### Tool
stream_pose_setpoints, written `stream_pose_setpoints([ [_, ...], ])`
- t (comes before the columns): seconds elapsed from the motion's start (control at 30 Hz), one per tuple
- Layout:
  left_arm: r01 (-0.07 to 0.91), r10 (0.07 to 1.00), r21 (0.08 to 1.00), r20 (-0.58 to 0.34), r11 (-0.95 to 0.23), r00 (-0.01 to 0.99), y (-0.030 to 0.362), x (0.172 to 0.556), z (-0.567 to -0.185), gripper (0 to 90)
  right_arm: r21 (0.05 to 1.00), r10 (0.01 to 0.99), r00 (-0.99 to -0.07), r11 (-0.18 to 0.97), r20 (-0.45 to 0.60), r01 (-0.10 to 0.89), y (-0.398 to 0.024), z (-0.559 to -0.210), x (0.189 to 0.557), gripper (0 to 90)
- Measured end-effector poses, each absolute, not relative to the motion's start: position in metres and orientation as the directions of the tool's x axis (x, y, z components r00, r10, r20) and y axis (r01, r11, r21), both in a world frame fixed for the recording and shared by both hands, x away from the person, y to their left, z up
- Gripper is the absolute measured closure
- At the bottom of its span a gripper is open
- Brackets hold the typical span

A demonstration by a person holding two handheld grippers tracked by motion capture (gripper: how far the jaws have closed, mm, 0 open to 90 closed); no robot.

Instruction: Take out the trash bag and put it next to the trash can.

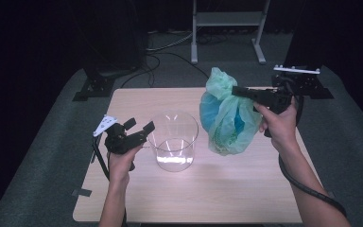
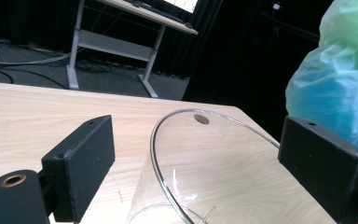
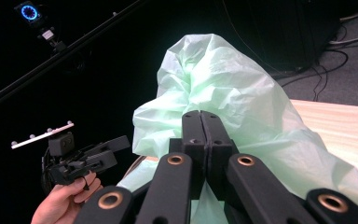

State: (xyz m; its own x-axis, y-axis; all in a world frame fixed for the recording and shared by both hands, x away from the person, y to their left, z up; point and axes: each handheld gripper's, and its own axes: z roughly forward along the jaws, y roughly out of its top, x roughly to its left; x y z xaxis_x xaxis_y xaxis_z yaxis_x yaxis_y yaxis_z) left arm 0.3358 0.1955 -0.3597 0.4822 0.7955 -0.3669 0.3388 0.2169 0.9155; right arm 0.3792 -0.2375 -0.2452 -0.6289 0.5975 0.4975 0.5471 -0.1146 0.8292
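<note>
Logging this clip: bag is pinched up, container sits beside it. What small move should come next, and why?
Probably carry the green bag sideways over the clear container. The right gripper is shut on its neck and holds it beside the rim, while the left gripper waits open at the container's wall.

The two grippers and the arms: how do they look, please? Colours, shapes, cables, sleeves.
Both are black, each with two flat block-shaped jaws on linked bars with brass-coloured rivets. The left gripper carries a pale three-cornered plate with small holes on top. A thick black ribbed cable trails from the right gripper along the forearm; a thinner one hangs from the left. The forearms are bare, no sleeves visible.
</note>
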Motion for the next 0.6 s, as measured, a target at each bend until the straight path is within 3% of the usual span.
stream_pose_setpoints([
  [0.6,0.336,0.799,0.921,-0.349,0.197,0.49,0.194,0.334,-0.358,9.7,0.777,0.634,-0.542,-0.154,0.552,0.61,-0.25,-0.283,0.402,90.0],
])
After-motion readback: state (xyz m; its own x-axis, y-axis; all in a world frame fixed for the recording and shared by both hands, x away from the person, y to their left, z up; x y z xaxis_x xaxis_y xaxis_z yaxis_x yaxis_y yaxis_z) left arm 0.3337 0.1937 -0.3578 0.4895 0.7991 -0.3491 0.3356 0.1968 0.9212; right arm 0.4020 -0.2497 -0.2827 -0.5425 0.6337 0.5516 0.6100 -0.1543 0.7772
